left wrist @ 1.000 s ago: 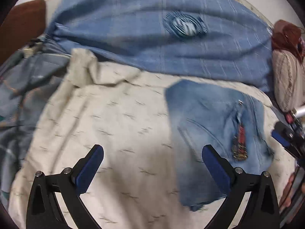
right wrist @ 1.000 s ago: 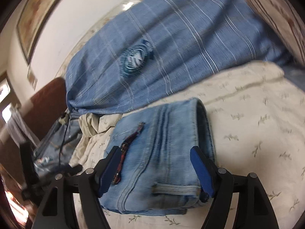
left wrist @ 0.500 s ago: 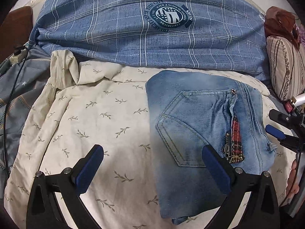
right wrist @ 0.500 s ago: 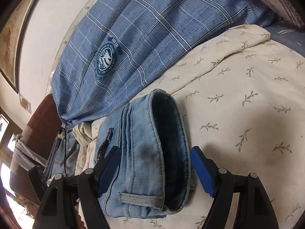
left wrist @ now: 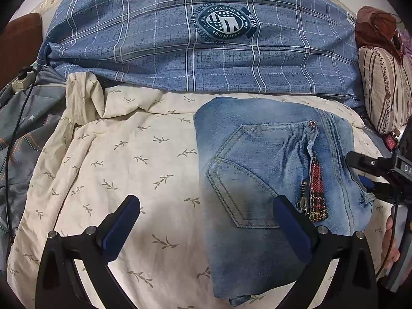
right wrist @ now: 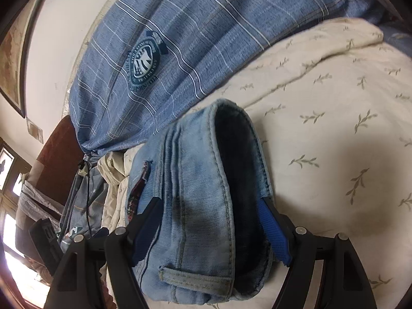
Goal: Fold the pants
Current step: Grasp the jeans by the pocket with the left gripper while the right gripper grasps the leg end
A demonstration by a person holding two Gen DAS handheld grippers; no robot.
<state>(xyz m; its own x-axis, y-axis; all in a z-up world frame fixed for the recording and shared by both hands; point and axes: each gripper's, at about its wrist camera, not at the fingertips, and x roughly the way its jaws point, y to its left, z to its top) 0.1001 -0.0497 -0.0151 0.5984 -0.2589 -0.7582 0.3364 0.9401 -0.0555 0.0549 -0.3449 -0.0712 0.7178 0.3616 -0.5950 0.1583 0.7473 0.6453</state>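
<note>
Folded light-blue jeans (left wrist: 260, 170) lie on the cream leaf-print sheet (left wrist: 123, 159), back pocket up, with a red plaid strip and zipper near their right edge. My left gripper (left wrist: 206, 229) is open above the sheet; its right finger hovers over the jeans' near left part. My right gripper (right wrist: 213, 229) is open, its fingers standing either side of the jeans' waistband end (right wrist: 206, 206), which fills the gap between them. It shows at the right edge of the left wrist view (left wrist: 370, 175).
A large blue plaid pillow (left wrist: 200, 41) with a round emblem lies behind the jeans. A striped cushion (left wrist: 386, 90) stands at the right. A grey quilt, power strip and black cable (left wrist: 15, 118) lie at the left. A brown headboard (right wrist: 56, 164) stands beyond.
Both grippers have moved closer to the jeans. The right gripper's fingers now straddle the waistband end, which sat further ahead a second ago. The left view has steadied.
</note>
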